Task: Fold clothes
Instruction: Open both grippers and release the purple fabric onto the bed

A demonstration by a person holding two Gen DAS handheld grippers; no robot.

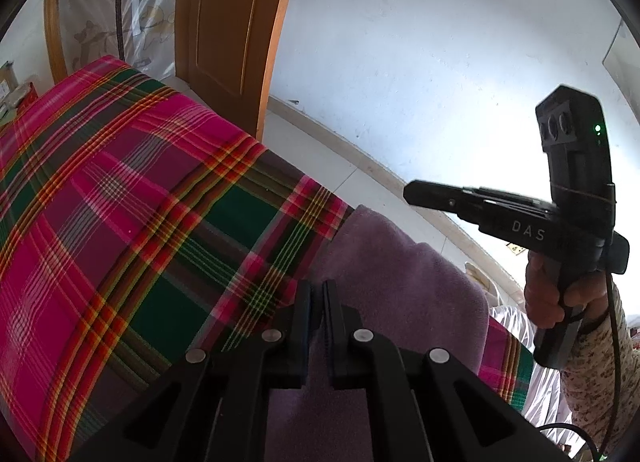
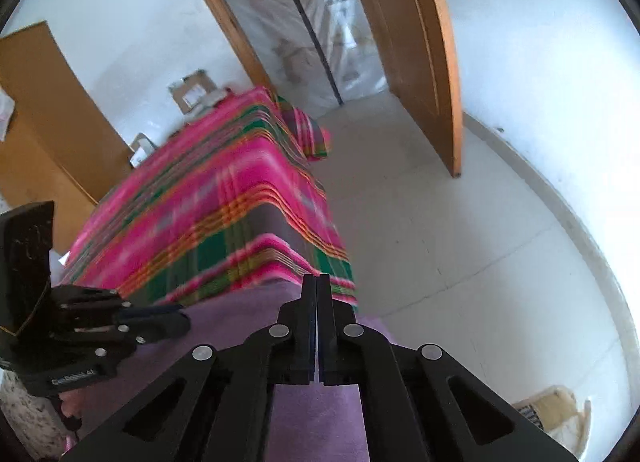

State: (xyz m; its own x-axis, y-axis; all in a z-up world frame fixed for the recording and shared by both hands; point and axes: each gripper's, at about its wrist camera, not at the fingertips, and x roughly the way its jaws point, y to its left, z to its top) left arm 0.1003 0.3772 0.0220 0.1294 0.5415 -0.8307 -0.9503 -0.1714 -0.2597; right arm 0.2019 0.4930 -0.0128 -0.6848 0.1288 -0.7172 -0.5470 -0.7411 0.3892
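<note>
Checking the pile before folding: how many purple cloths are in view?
1: the purple cloth lies on the plaid sheet, under both grippers. Others may be hidden.

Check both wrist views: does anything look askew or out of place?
Nothing stands out. The purple cloth lies on the plaid cover, and the left gripper and right gripper are both shut.

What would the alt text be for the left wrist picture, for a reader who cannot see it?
The left hand-held gripper, nearly shut, hangs over a purple cloth lying on a bed with a pink and green plaid cover. At right, a hand holds up the right hand-held gripper, shut, before a white wall and a brown door.
</note>
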